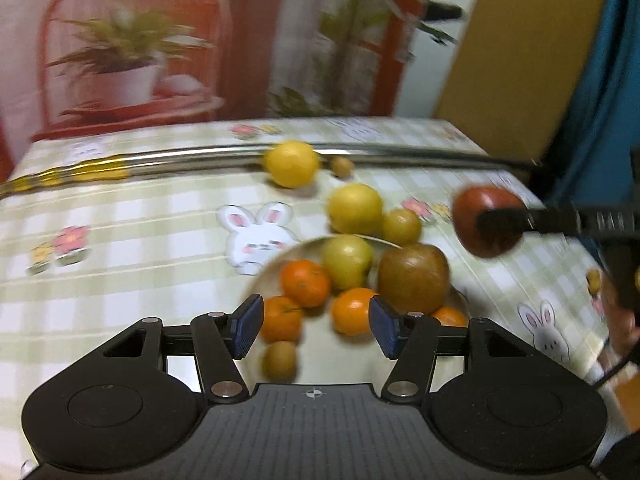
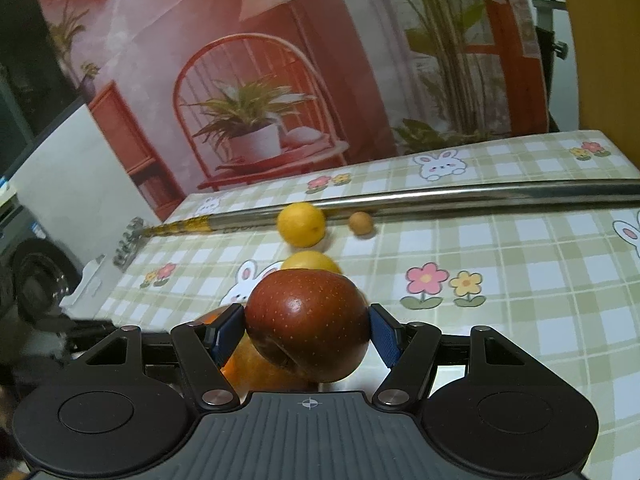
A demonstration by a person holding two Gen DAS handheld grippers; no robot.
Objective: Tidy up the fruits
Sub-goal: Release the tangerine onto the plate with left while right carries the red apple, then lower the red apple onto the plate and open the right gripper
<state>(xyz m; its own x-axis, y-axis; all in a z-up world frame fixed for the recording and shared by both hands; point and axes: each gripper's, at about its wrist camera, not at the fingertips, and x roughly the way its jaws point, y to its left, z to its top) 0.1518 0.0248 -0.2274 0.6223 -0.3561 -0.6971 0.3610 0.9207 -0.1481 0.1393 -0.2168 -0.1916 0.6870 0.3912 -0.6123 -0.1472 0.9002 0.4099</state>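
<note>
A red apple [image 2: 307, 326] is clamped between the blue pads [image 2: 384, 336] of the right gripper [image 2: 306, 334], held clear above the checked tablecloth [image 2: 520, 280]; in the left wrist view the same apple [image 1: 486, 220] is seen raised to the right of the plate [image 1: 276, 264], apart from it. The left gripper [image 1: 316, 326] is held with its fingers spread wide and nothing between them, just above the near part of the plate. On the plate, several oranges [image 1: 305, 282], a yellow-green pear [image 1: 347, 261], a brownish apple [image 1: 414, 278] and a small brown fruit [image 1: 279, 359] are crowded together, touching. Just beyond the plate's far rim a lemon [image 1: 355, 208] and a small yellow fruit [image 1: 401, 226] lie side by side. Farther back, another lemon [image 2: 301, 224] and a small brown ball-like fruit [image 2: 361, 223] are set against a long metal pole [image 2: 480, 194] laid across the table. Bare cloth is left to the left of the plate and to the right, toward the table's right edge. Behind the far edge a printed backdrop [image 2: 256, 100] with a red chair and potted plant is hung
</note>
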